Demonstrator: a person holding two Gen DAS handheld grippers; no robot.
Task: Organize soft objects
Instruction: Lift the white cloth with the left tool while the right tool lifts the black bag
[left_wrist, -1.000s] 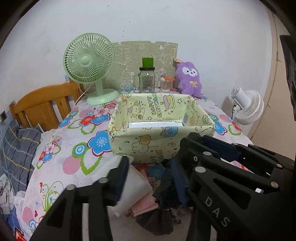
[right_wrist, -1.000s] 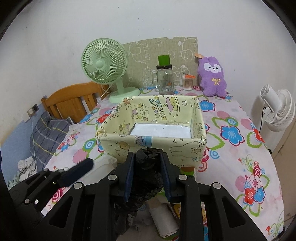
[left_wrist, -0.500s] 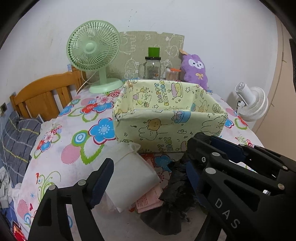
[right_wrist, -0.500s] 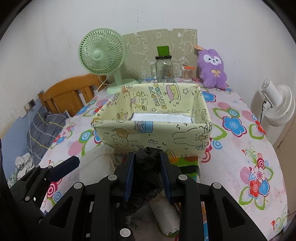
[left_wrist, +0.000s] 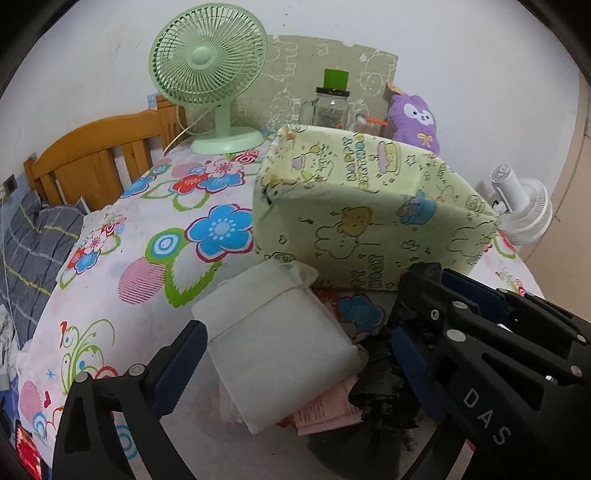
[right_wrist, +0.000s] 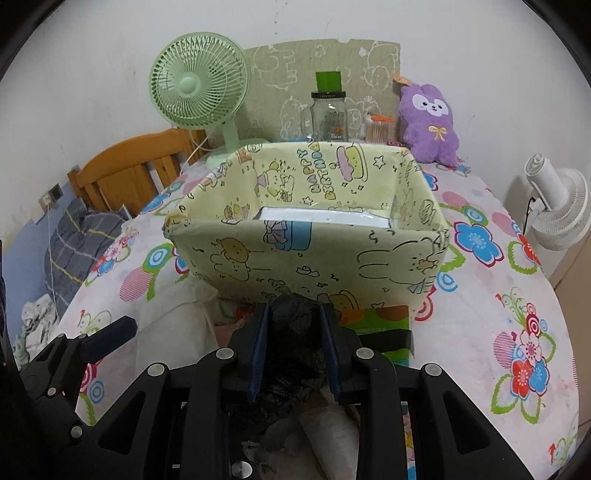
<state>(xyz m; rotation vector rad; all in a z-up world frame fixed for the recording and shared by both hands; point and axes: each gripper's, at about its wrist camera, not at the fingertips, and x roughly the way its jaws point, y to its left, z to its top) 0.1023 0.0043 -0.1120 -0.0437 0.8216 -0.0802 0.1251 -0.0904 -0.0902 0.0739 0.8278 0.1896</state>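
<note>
The right gripper (right_wrist: 293, 345) is clamped narrow on a crumpled black plastic bag (right_wrist: 291, 317), which bulges up between the blue pads just in front of the near wall of the cartoon-printed fabric box (right_wrist: 314, 258). The left gripper (left_wrist: 295, 360) stands wide, its jaws having just been opening; the white padded pack (left_wrist: 277, 347) lies between them on the tabletop, and the pads are not pressing it. A loose tail of the black bag spills beside the left gripper's right finger (left_wrist: 413, 365), over some pink paper (left_wrist: 325, 410) near the tabletop's near edge.

In my judgement the step in hand is gathering the soft pieces piled in front of the box: the bag is already gripped, the white pack is being lined up. The next move calls for closing the left jaws squarely across the pack, then lifting both pieces over the near wall and into the box, where something white already lies on the bottom.

Counted: one box, one black bag, one white pack, two grippers. At the tabletop's far edge stand one green fan (right_wrist: 197, 92), one glass jar (right_wrist: 328, 114) and one purple plush (right_wrist: 430, 122); one white fan (right_wrist: 554, 206) stands off the right edge
</note>
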